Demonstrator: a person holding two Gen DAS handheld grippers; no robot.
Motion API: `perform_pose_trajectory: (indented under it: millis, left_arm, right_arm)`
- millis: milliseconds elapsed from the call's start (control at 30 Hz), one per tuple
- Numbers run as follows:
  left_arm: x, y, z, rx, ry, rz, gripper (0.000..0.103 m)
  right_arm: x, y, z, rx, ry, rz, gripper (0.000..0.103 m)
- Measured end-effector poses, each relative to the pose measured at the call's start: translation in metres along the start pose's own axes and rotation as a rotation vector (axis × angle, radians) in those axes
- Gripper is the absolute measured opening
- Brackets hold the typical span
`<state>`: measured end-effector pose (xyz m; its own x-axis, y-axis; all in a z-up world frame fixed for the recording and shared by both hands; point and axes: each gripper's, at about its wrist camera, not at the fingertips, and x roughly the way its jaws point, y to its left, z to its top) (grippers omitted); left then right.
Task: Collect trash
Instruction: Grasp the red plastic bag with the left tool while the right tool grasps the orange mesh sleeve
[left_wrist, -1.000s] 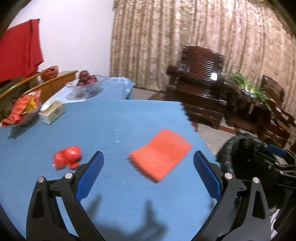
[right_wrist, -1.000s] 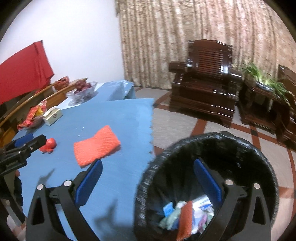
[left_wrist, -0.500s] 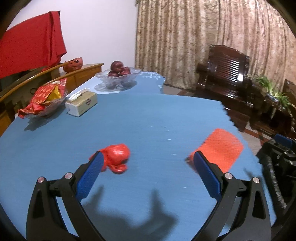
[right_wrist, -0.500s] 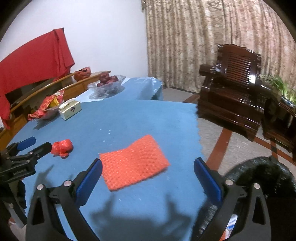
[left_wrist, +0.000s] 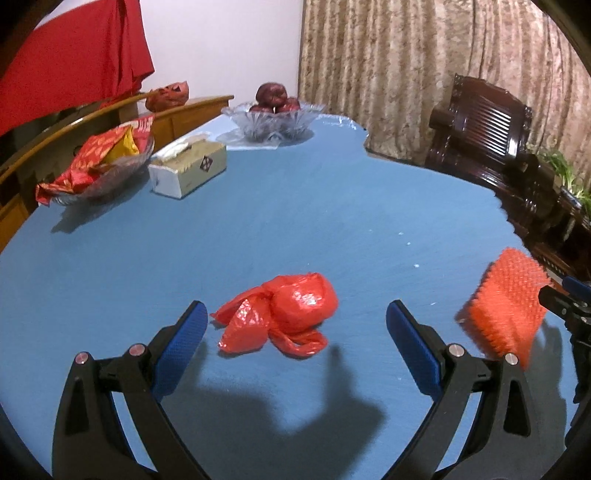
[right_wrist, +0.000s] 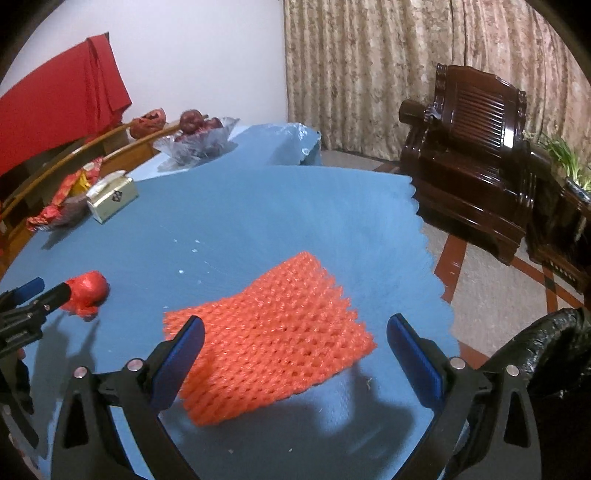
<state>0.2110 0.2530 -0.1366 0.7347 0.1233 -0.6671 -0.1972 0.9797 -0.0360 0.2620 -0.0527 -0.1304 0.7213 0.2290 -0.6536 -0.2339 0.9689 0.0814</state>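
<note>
Left claw (left_wrist: 295, 339) hovers spread wide and empty over the crumpled red bag (left_wrist: 284, 314) on the blue tabletop (left_wrist: 258, 229); right claw (right_wrist: 295, 350), equally splayed, straddles the orange foam net (right_wrist: 273, 343), bin (right_wrist: 546, 354) at 3 o'clock.

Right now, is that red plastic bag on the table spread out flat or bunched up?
Bunched up. The red plastic bag sits as a crumpled, knotted lump on the blue tablecloth, its loose handles trailing beside it, between the open left gripper's fingers.

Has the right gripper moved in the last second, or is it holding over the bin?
Yes. The right gripper swung left, off the bin, and is now over the orange foam net on the blue table.
</note>
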Motion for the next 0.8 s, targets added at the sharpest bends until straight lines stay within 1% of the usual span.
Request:
perform_pose_trajectory:
  millis: [133,333,567,600,633,667,800]
  left_arm:
    - [0.019,0.005,0.000,-0.010,0.037,-0.002,0.095]
    - [0.037,0.000,0.001,0.010,0.072,0.011,0.095]
    - [0.052,-0.006,0.002,0.022,0.114,-0.009,0.094]
    - [0.053,-0.006,0.003,0.022,0.118,-0.012,0.092]
    - [0.054,-0.007,0.002,0.023,0.123,-0.017,0.084]
    - [0.055,-0.007,0.002,0.024,0.131,-0.027,0.075]
    - [0.058,-0.009,0.001,0.025,0.147,-0.043,0.068]
  right_arm:
    - [0.010,0.000,-0.001,0.003,0.011,-0.010,0.097]
    - [0.024,-0.003,-0.002,0.003,0.042,-0.018,0.097]
    - [0.034,-0.005,-0.004,0.012,0.080,0.005,0.097]
    - [0.033,-0.004,-0.004,0.010,0.080,0.016,0.097]
    - [0.033,-0.004,-0.004,0.007,0.080,0.021,0.095]
    - [0.033,-0.003,-0.005,0.001,0.080,0.027,0.092]
    - [0.033,0.000,-0.007,-0.003,0.090,0.052,0.084]
